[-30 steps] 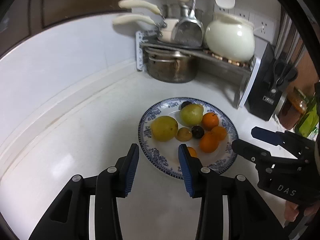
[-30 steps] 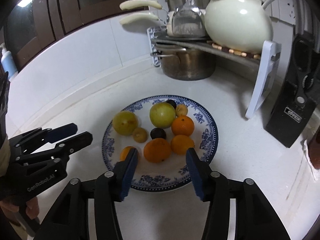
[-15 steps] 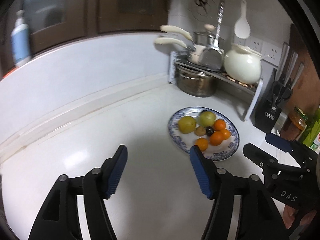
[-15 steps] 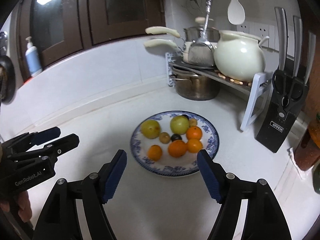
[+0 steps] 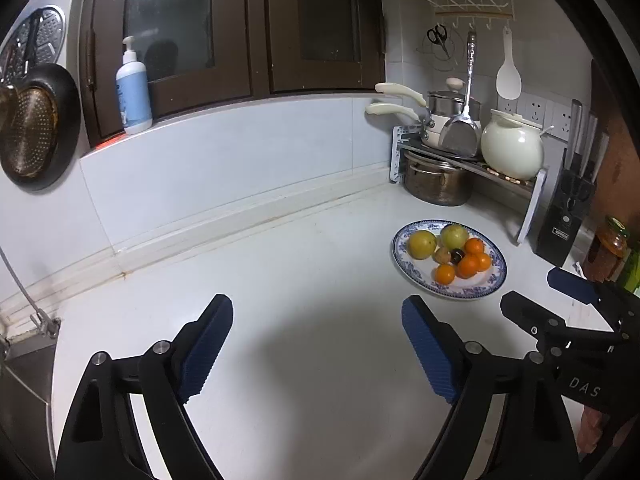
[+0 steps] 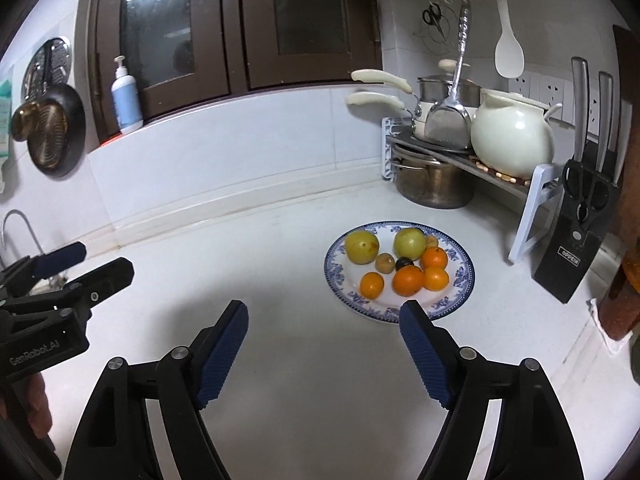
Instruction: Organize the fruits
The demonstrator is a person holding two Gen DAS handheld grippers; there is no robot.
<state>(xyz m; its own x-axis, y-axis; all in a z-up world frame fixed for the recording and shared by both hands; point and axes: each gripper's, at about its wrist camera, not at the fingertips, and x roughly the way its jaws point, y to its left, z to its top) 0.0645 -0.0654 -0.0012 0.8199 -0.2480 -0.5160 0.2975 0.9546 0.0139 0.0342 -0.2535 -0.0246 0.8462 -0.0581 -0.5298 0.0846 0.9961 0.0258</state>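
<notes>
- Left gripper (image 5: 316,346), in the left wrist view, is spread wide with nothing between its blue pads; bare white counter (image 5: 304,280) lies under the gap
- From that gripper the blue-patterned plate (image 5: 404,270) sits at about 1 o'clock, well apart from the fingertips; on it lie two yellow-green fruits (image 5: 422,244), four oranges (image 5: 469,266), a small brown fruit and a dark one, all bunched together
- At 3 o'clock in this view the right gripper (image 5: 536,300) hangs over the counter just right of the plate, its jaws parted and empty
- Right gripper (image 6: 323,326), in the right wrist view, is likewise spread wide and holds nothing; its right fingertip overlaps the plate's (image 6: 466,280) near rim in the frame, whether touching I cannot tell
- The plate lies at 1 o'clock; the oranges (image 6: 407,280) cluster on its near side, the yellow-green fruits (image 6: 362,247) on its far side
- At 9 o'clock the left gripper (image 6: 80,264) hangs parted and empty; a steel pot (image 6: 434,186) stands beyond the plate at 12 o'clock, under a rack
</notes>
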